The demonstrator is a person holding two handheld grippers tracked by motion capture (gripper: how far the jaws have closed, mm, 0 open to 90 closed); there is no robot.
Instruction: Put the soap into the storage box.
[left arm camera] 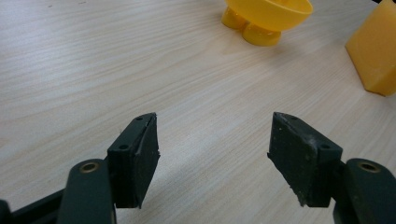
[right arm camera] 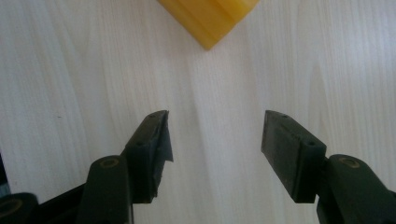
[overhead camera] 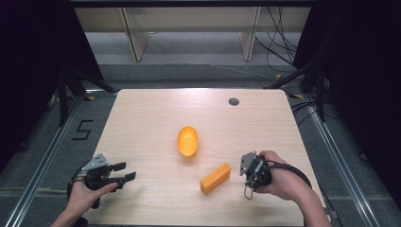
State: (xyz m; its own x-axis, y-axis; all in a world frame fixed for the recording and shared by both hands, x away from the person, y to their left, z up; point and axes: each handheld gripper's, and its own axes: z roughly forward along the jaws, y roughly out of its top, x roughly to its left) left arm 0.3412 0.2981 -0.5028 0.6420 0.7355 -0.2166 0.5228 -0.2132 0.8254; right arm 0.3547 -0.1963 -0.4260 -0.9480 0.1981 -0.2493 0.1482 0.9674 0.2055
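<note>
An orange oval dish with small holes (overhead camera: pixel 187 141) lies near the middle of the wooden table (overhead camera: pixel 142 118); its underside and feet show at the top of the left gripper view (left arm camera: pixel 266 16). An orange rectangular block (overhead camera: pixel 215 178) lies in front of it, toward the right, and appears at the right edge of the left gripper view (left arm camera: pixel 376 51) and at the top of the right gripper view (right arm camera: pixel 210 18). My left gripper (overhead camera: pixel 126 171) is open at the table's front left, its jaws empty (left arm camera: pixel 214 149). My right gripper (overhead camera: pixel 247 165) is open just right of the block, empty (right arm camera: pixel 215 144).
A small dark round grommet (overhead camera: pixel 233 101) sits near the table's far edge. Black curtains and stand legs flank the table, cables (overhead camera: pixel 276 42) trail on the floor at the back right, and a "5" mark (overhead camera: pixel 83 129) lies on the floor at left.
</note>
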